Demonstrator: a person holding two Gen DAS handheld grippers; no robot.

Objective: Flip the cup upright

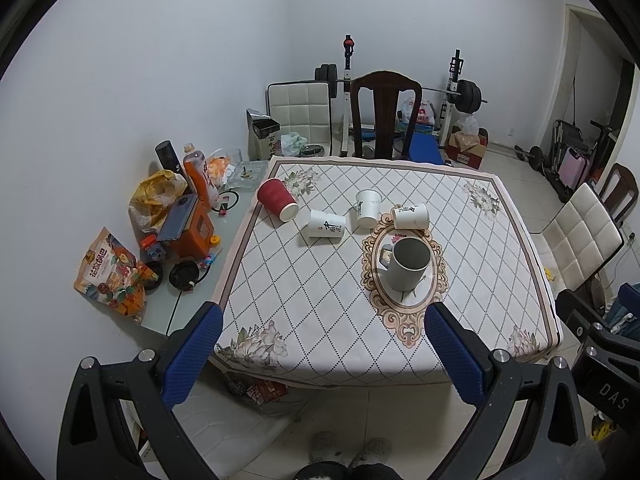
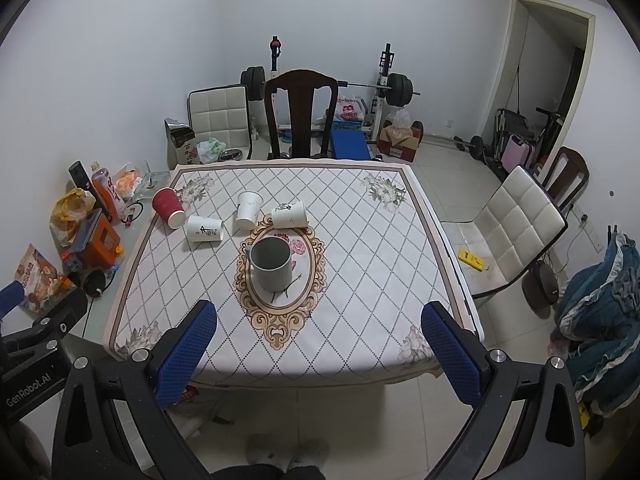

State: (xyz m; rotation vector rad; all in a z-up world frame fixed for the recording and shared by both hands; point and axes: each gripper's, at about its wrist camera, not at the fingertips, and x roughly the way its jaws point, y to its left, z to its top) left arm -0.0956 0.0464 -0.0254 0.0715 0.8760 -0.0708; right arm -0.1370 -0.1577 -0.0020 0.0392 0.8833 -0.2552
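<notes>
A red ribbed paper cup [image 1: 277, 199] [image 2: 169, 208] lies on its side near the table's far left. Three white paper cups lie on their sides: one [image 1: 326, 224] [image 2: 204, 229] beside the red cup, one [image 1: 368, 208] [image 2: 248, 210] further back, one [image 1: 411, 216] [image 2: 290, 213] by the oval pattern. A grey mug [image 1: 408, 264] [image 2: 273, 263] stands upright at the table's middle. My left gripper [image 1: 324, 354] and right gripper [image 2: 318, 354] are open and empty, held in front of the table's near edge.
The table [image 1: 320, 320] has a diamond-pattern cloth. A glass side surface [image 1: 176, 280] on the left holds bottles, snack bags and an orange box. A dark wooden chair [image 1: 384, 116] stands behind the table, a white padded chair [image 2: 516, 224] at its right. Weights stand at the back.
</notes>
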